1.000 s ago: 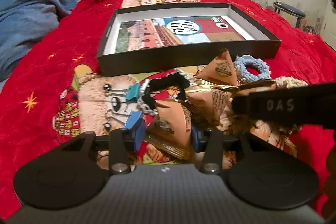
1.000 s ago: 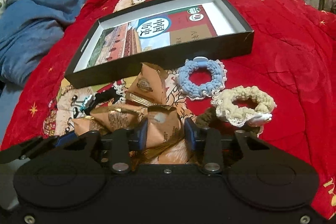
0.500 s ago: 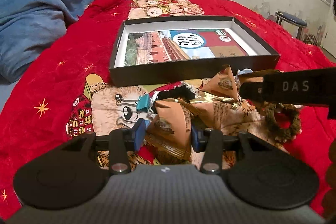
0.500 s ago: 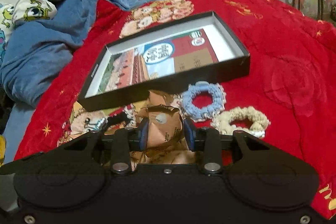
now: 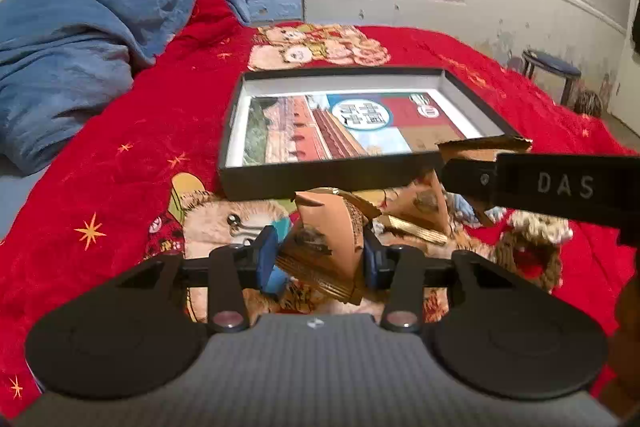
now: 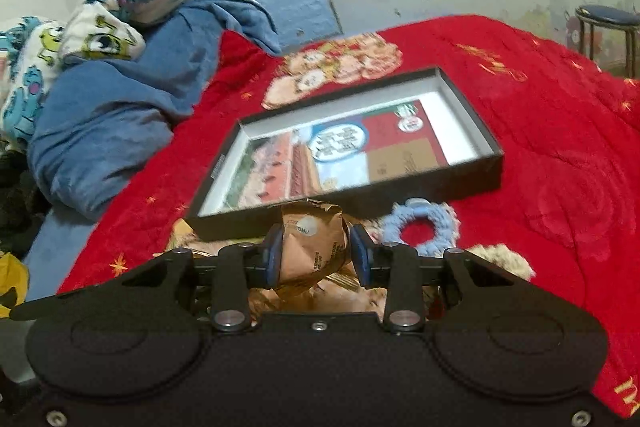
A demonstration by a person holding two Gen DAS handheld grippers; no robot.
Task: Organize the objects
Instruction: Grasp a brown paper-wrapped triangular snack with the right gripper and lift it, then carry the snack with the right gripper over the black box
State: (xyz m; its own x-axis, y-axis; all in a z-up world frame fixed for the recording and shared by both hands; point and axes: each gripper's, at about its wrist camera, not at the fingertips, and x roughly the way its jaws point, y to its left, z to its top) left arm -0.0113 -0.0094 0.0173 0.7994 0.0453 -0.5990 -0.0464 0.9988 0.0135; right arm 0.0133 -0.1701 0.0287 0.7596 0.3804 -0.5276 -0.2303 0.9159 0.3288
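Packet in left tool: a brown paper packet sat clamped between the blue pads of the left tool, lifted clear of the bed, nearest in the left wrist view.
Packet in right tool: a second brown packet with a round pale label was pinched between the pads of the right tool, held above the pile.
Right tool from the left view: its black body marked DAS crossed the right side, with the packet's torn top edge showing above it.
Loose packets: more brown packets lay on the bed just beyond the left tool, near the box's front wall.
Binder clip: a blue clip lay just left of the held packet.
Scrunchies: a light blue scrunchie lay right of the right tool, close to the box; a cream one lay nearer and further right.
Box: a shallow black box with a printed sheet inside lay open on the bed, beyond the pile.
Bed cover: red quilt with cartoon bears.
Far left: a blue blanket was bunched up.
Far right: a stool stood by the wall.
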